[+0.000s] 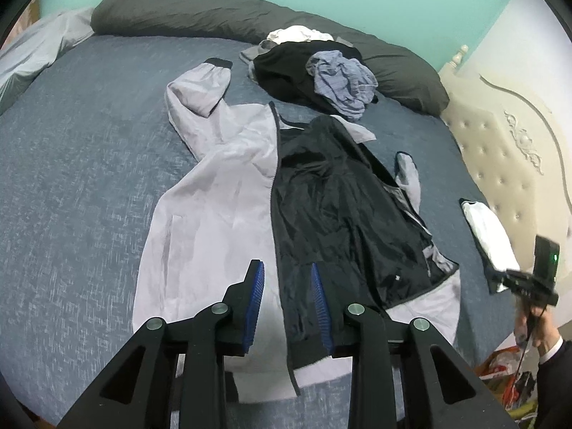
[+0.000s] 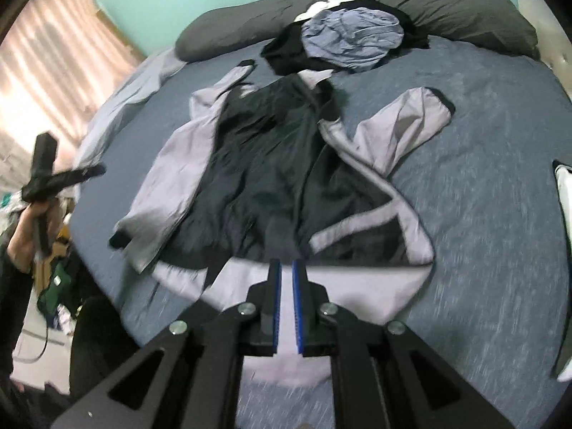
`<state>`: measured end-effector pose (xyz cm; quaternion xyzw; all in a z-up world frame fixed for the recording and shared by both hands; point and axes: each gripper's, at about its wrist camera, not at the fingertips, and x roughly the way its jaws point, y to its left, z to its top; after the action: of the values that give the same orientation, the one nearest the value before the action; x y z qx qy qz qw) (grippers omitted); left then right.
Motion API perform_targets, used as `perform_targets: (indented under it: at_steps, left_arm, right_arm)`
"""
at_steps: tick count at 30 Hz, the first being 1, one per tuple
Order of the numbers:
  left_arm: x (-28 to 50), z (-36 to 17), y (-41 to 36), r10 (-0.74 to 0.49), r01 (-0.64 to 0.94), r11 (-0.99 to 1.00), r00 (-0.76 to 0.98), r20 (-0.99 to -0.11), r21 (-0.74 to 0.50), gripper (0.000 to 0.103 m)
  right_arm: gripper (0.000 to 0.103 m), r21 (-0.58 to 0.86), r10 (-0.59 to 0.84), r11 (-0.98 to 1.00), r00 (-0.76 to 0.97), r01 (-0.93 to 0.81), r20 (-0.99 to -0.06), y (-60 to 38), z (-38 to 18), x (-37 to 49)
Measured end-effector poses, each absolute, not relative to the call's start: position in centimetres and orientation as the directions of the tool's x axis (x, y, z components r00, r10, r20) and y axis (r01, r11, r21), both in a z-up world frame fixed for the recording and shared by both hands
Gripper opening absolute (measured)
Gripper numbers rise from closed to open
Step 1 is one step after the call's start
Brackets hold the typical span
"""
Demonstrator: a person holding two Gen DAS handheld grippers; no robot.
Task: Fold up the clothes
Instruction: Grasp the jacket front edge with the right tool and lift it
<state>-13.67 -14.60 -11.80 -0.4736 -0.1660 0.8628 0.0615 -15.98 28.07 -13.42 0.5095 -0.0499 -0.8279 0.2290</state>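
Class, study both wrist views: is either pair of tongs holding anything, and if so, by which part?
Nothing is held. The left tongs stand open above the jacket; the right tongs are nearly shut with nothing between the pads.

Lilac jacket (image 1: 214,193) with black lining, on mottled blue bedspread (image 1: 78,164)

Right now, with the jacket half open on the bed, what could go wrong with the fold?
1. The jacket lies uneven: one front panel is flipped open, dark lining up, so a fold now may lock in creases.
2. The far sleeve is bunched near the clothes pile; dragging could snag it.
3. The right gripper view is blurred and its pads look nearly shut, seemingly holding nothing, so a grasp may miss the hem.
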Motion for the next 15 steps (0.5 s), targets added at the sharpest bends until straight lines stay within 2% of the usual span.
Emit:
perform_targets:
  at_steps: [3,5,7,15]
  left_arm:
    - [-14.8,-12.8,-15.3,0.259,0.060,-0.936,-0.548,-0.795,-0.347,0.031]
    - [-15.9,-13.5,-15.8,0.262,0.065,-0.933,-0.550,-0.793,-0.353,0.032]
    - [-17.0,-14.1,-16.2,0.263,0.067,-0.932,-0.548,-0.794,-0.355,0.032]
    - [-23.0,-15.8,-16.8,0.271,0.059,-0.931,-0.549,-0.791,-0.360,0.034]
  right_arm:
    - [0.007,0.301,-0.406,-0.904,-0.390,0.305,-0.826,27.8,-14.3,-19.2]
    - [0.014,0.285,-0.391,-0.910,-0.393,0.302,-0.832,27.0,-15.1,-21.3]
    - [0.027,0.269,-0.375,-0.916,-0.396,0.298,-0.838,26.3,-15.9,-23.3]
    - [0.029,0.215,-0.328,-0.931,-0.419,0.294,-0.847,23.1,-18.7,-30.3]
